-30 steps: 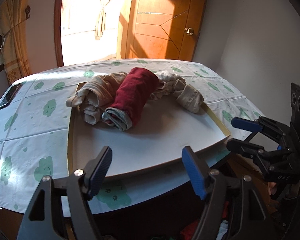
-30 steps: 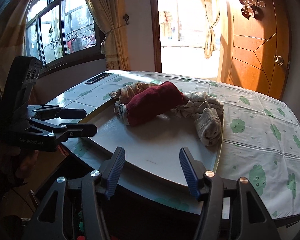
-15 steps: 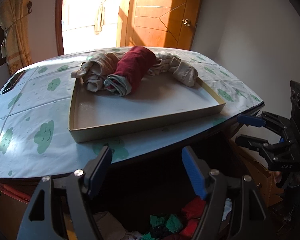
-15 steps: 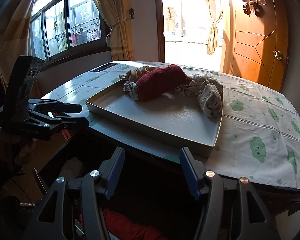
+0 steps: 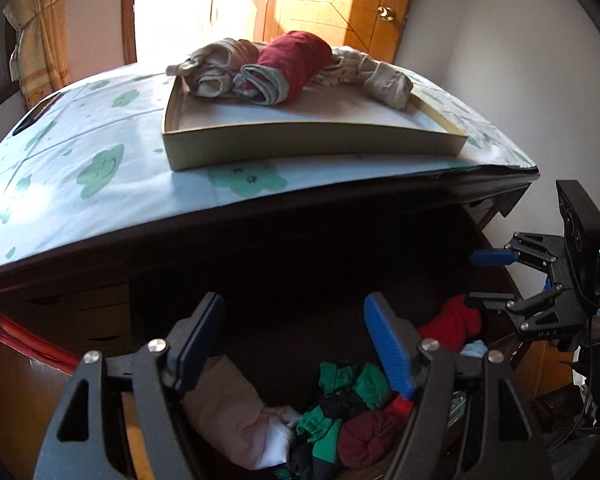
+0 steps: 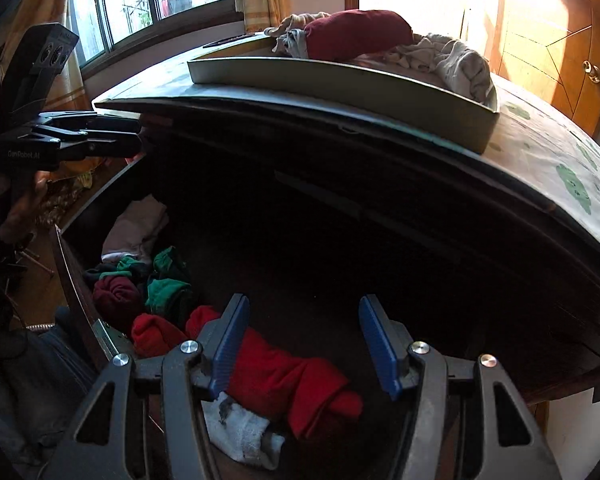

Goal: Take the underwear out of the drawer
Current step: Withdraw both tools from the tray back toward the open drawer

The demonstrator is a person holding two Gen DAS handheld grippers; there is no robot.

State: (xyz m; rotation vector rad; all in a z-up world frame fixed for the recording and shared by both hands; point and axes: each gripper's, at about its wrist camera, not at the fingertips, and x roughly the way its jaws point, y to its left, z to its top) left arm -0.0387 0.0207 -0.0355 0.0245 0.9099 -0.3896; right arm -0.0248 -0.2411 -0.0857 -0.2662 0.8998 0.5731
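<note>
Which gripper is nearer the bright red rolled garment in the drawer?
Right. The right gripper hangs open just above the bright red rolled garment; the left gripper sits over the green and pink clothes beside it.

A tray [image 5: 312, 146] sits on top of the desk [image 5: 100, 176], near its front edge. A pile of clothes [image 5: 288, 66] lies at the back of the tray. A door [image 5: 340, 0] stands behind the desk, and a window [image 6: 148, 0] is off to its left.

Under the desk top, the drawer [image 6: 80, 280] is pulled out toward the front. More clothes [image 5: 352, 412] lie inside it in a heap. A rolled piece [image 6: 288, 380] lies at the right side of the drawer, and a folded piece [image 5: 236, 408] lies at the left side.

The left gripper [image 5: 296, 344] is above the left part of the drawer. The right gripper [image 6: 304, 344] is above the right part, over the rolled piece.
</note>
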